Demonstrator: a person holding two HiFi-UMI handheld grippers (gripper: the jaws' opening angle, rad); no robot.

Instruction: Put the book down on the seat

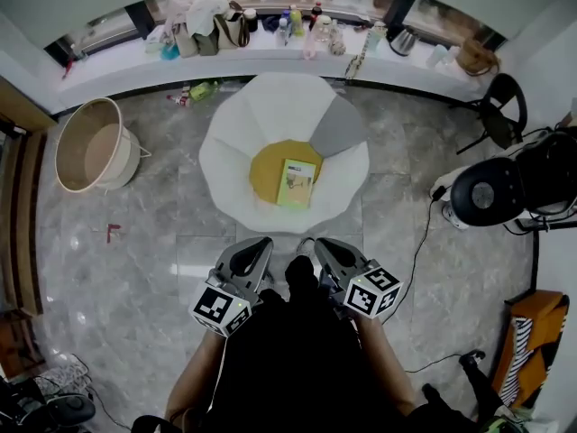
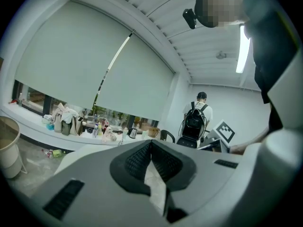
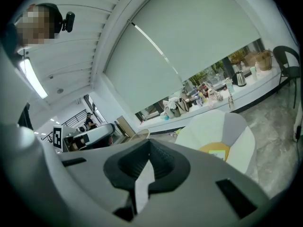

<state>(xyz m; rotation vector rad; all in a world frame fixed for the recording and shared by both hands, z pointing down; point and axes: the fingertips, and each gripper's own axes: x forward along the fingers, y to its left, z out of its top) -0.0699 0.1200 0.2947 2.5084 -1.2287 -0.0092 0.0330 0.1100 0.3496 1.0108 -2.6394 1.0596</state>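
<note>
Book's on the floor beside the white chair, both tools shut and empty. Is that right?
No. The book lies on the yellow cushion in the white chair, not on the floor beside it, as the head view shows. The left tool and right tool are indeed shut and empty.

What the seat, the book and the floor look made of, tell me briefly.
Seat: white and grey matte panels, probably fabric or leatherette; seams show between them.
Book: paper, with a smooth printed cover.
Floor: glossy veined grey tiles, marble or marble-look; it reflects light.
</note>
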